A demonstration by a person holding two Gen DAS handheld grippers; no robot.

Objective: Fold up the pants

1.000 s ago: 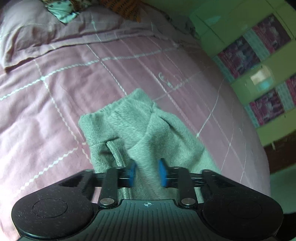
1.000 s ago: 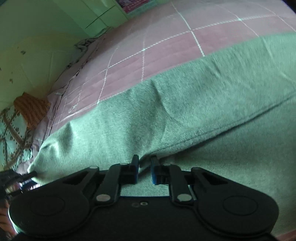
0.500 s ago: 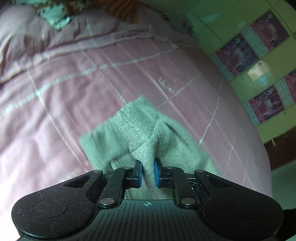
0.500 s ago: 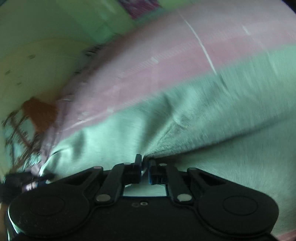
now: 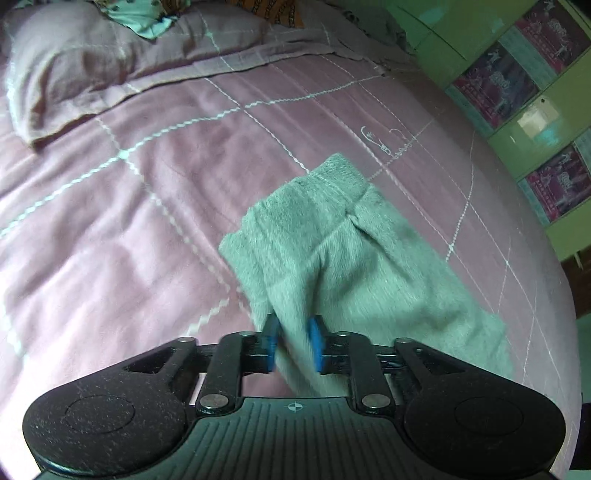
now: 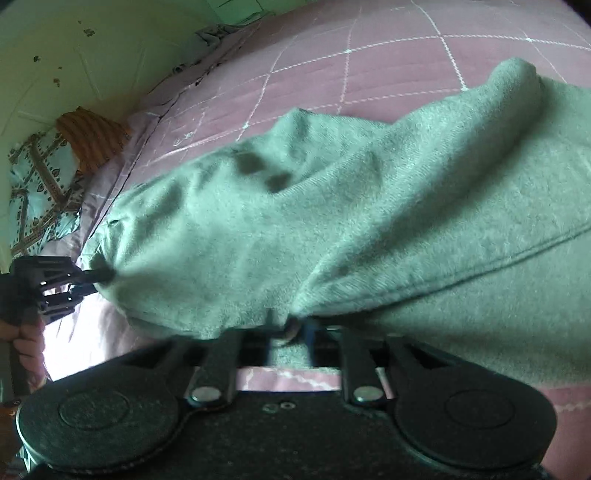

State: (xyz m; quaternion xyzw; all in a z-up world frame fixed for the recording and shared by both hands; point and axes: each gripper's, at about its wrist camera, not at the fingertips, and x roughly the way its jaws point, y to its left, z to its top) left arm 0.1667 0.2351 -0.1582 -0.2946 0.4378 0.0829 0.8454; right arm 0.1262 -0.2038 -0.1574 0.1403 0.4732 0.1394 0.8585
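Grey-green pants (image 5: 351, 251) lie on a pink quilted bed cover (image 5: 110, 221), the ribbed cuff farthest from me. My left gripper (image 5: 293, 343) has a ridge of the cloth between its blue pads, pulled up towards them; its jaws are opening. In the right wrist view the pants (image 6: 369, 206) bulge in loose humps and drape over my right gripper (image 6: 290, 332). Its jaws are opening, and a crumpled edge of cloth sits loosely in the gap. At the left edge of that view the left gripper (image 6: 101, 275) holds the pants' end taut, with a hand (image 6: 26, 339) behind it.
A pillow (image 5: 74, 62) in the same pink cover lies at the head of the bed, with a teal patterned cloth (image 5: 147, 14) and an orange cloth (image 6: 92, 136) beyond it. A green wall with framed pictures (image 5: 517, 74) stands along the bed's right side.
The left jaws closed on the cloth, then widened a little, and the gathered end shifted right. The right jaws closed, then spread, and the flat pants now hump up over its fingertips.
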